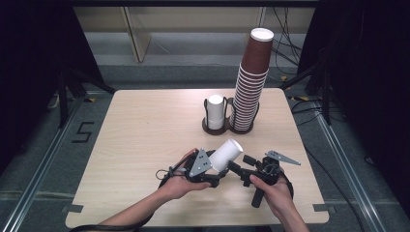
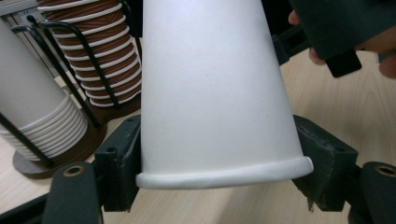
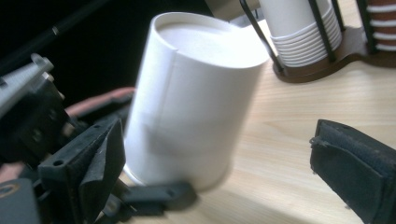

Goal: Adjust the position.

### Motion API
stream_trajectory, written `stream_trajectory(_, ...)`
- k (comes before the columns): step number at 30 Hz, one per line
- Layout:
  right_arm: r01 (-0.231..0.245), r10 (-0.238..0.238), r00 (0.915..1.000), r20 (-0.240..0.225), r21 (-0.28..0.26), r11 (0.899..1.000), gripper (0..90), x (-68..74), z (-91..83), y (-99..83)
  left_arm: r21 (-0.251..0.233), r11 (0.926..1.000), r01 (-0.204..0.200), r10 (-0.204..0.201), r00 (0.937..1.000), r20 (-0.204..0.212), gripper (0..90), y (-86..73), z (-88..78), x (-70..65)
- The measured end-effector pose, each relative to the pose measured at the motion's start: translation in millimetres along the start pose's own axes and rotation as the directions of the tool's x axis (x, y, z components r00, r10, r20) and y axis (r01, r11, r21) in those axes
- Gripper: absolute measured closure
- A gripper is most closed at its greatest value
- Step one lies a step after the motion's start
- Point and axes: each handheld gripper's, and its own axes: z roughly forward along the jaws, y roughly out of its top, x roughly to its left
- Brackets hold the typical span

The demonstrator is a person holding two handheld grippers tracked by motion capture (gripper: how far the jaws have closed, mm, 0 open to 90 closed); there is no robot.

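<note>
Here the left claw (image 2: pixel 219 182) pinches a plain white paper cup (image 2: pixel 215 93); right claw (image 3: pixel 224 177) gapes empty.

a loose cup (image 1: pixel 226 153) lies tilted at lower centre of the table (image 1: pixel 145 130), between the left gripper (image 1: pixel 205 169) and right gripper (image 1: pixel 246 166). behind it, upper centre, a holder (image 1: pixel 227 128) carries two cup stacks side by side.

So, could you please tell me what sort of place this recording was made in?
Most likely a lab or test bay for recording handling tasks, not a café. A bare wooden table stands on a grey floor between metal rails, with loose cables behind it, dark screens at the sides and a marking taped to the floor.
</note>
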Motion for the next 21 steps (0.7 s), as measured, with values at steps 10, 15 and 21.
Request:
stream_trajectory(10, 0.119, -0.122, 0.992, 0.031, 0.085, 0.989, 7.6, -3.1, -3.8, 2.4, 0.032, 0.9994, -0.015, 0.015, 0.9999, -0.004, 25.9, 3.8, -20.7, 16.7)
stream_trajectory(15, 0.162, -0.167, 0.9849, 0.045, 0.103, 0.981, 10.6, -5.7, -5.6, -0.3, 0.054, 0.9975, -0.045, 0.044, 0.9989, 0.017, 25.9, 3.3, -25.3, 17.1)
stream_trajectory(21, 0.241, -0.251, 0.9653, 0.07, 0.132, 0.962, 12.3, -11.5, -9.5, -1.4, 0.087, 0.994, -0.066, 0.064, 0.9974, 0.032, 26.0, 3.3, -30.7, 19.6)
